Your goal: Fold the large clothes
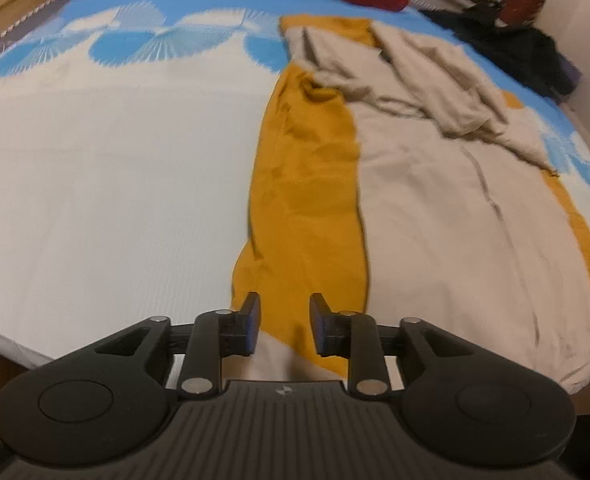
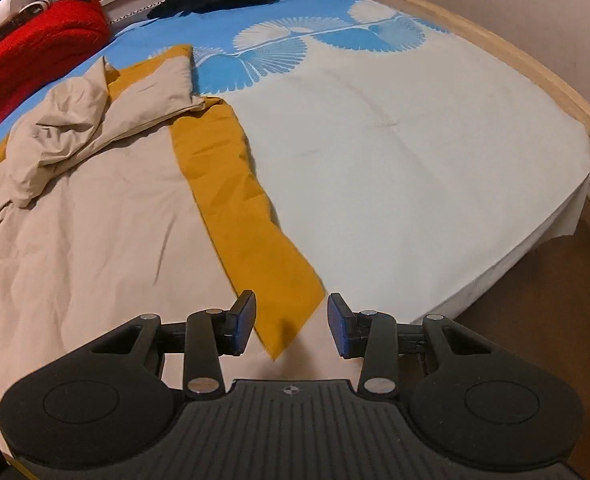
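- Both grippers are held apart-fingered, nothing grasped: left gripper (image 1: 285, 322), right gripper (image 2: 291, 322).
- Mustard-and-beige cloth (image 1: 435, 208) (image 2: 95, 220) is spread on the bed sheet (image 1: 107, 200) (image 2: 395, 152).
- Its mustard near corner is seen just beyond each gripper's fingertips.

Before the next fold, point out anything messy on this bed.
The far end of the beige-and-mustard cloth is bunched into a rumpled heap instead of lying flat, near the red blanket. The near part lies fairly smooth. Both grippers are open, holding nothing.
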Tool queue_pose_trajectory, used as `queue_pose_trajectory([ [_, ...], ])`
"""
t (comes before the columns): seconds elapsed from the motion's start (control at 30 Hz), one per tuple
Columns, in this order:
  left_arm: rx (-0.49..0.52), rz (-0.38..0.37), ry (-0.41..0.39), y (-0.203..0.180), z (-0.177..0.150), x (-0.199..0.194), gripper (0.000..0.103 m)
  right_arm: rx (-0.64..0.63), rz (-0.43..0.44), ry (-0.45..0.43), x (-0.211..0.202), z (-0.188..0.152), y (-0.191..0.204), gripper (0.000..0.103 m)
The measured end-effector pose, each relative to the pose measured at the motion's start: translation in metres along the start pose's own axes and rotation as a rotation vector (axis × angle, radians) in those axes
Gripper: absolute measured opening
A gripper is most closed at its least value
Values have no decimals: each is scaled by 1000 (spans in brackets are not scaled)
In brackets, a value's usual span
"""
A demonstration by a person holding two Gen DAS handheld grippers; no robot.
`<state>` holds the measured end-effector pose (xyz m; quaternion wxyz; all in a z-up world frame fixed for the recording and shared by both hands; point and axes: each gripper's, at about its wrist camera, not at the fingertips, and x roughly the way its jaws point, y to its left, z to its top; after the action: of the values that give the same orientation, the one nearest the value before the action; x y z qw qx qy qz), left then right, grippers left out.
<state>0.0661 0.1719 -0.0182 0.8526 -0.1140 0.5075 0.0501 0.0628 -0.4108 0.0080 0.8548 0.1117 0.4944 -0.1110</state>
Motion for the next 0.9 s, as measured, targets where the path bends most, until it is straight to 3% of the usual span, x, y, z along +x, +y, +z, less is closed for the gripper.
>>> queue_pose_trajectory([
  [0.1, -4, 38, 21, 3, -2, 7, 56, 11, 5, 28, 11, -2, -1, 41],
  [0.2, -26, 69, 62, 6, -3, 15, 56, 27, -5, 70, 22, -2, -7, 41],
  [0.33, -109, 52, 110, 20, -3, 25, 55, 81, -17, 114, 37, -2, -16, 42],
  [0.57, -68, 43, 133, 16, -8, 29, 36, 139, 11, 173, 50, -9, -24, 42],
  [0.67, -109, 17, 127, 20, -7, 26, 36, 143, 25, 171, 49, -12, -25, 41],
  [0.77, -143, 15, 137, 25, -7, 28, 40, 119, 37, 168, 48, -14, -22, 32],
  [0.9, -111, 32, 134, 20, -5, 35, 41, 113, 54, 168, 45, -15, -22, 29],
])
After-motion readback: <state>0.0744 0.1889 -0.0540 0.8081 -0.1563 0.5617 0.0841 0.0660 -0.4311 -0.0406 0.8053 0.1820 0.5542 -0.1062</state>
